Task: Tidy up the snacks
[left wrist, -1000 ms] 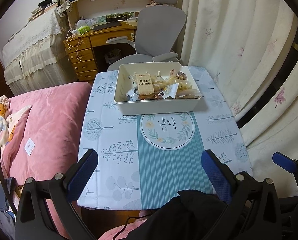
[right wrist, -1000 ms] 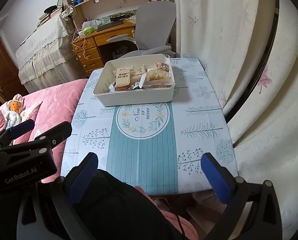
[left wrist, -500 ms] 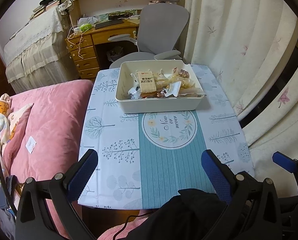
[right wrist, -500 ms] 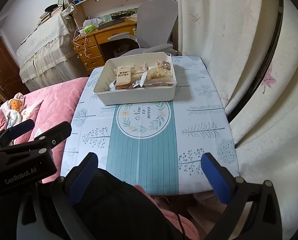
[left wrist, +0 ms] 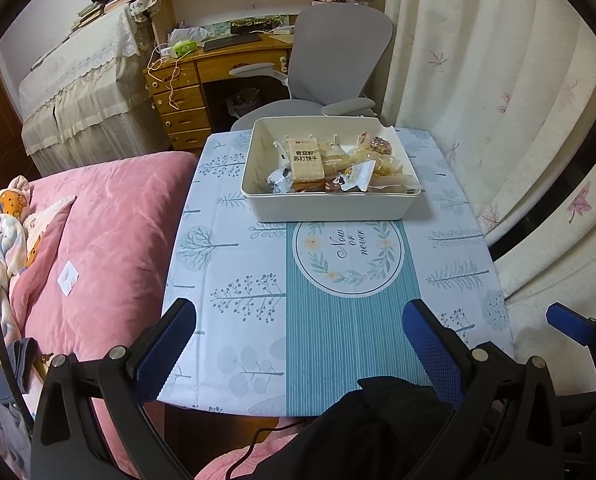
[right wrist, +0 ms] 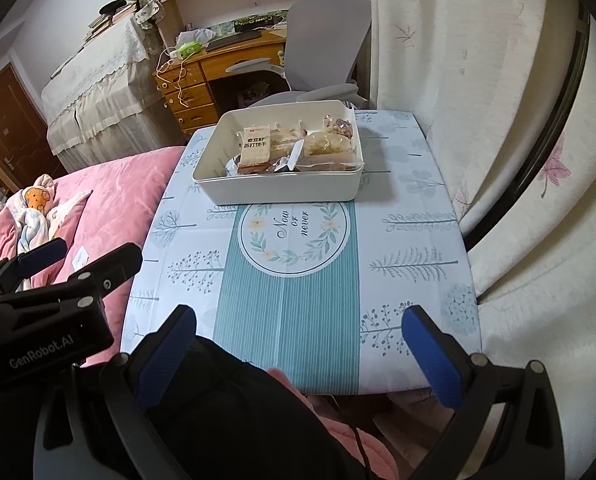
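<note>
A pink quilt covers the bed along the left of the scene, with a patterned pillow at its left edge. Cream curtains hang down the right side. Between them stands a small table under a pale cloth printed with trees and a teal stripe down its middle. Beyond the far end of the table a grey office chair faces a wooden desk with drawers, and bookshelves rise above the desk.

A white rectangular tray sits at the far end of the table, its near wall touching the round "Now or never" emblem printed on the cloth. The snacks all lie inside the tray, heaped toward its right and near parts. A cracker packet with printed characters lies on top near the middle, and small wrapped pieces crowd around it. The rest of the cloth is bare.

The left gripper hangs over the near edge of the table, its blue-padded fingers spread wide with nothing between them. The right gripper hangs likewise over the near edge, further right, its jaws wide apart and holding nothing. Both are well apart from the tray. Dark clothing of the person fills the bottom of both views.
</note>
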Available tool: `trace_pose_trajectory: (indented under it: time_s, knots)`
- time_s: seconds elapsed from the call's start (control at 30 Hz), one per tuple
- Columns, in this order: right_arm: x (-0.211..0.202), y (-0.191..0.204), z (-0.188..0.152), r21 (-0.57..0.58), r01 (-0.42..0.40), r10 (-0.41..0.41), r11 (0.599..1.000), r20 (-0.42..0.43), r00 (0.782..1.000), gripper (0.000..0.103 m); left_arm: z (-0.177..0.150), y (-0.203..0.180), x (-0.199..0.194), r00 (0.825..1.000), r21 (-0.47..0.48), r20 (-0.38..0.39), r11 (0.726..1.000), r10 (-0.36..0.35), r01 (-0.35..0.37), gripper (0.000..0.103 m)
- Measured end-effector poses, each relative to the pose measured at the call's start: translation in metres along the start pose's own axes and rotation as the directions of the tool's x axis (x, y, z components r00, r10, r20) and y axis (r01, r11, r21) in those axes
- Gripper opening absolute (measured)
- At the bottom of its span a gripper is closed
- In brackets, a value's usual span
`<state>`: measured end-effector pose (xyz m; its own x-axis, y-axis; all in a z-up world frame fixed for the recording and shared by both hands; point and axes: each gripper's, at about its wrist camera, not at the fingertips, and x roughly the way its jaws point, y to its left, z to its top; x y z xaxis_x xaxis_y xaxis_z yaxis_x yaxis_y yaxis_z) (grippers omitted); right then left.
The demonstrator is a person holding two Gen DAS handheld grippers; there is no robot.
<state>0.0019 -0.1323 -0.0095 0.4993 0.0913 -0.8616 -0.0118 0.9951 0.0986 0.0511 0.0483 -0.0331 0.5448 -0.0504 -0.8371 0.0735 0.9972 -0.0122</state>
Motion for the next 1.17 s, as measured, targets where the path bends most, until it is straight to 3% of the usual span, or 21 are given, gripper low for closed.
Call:
trace_pose_trajectory:
  time_s: [1.17]
  knots:
    - [0.011,-0.027,0.009,-0.029,-0.022,0.021,0.999,-0.039,0.999,0.103,0.010,-0.028,0.013,0.998,-0.022,-0.041,0.998,0.057,-0.058,0.103]
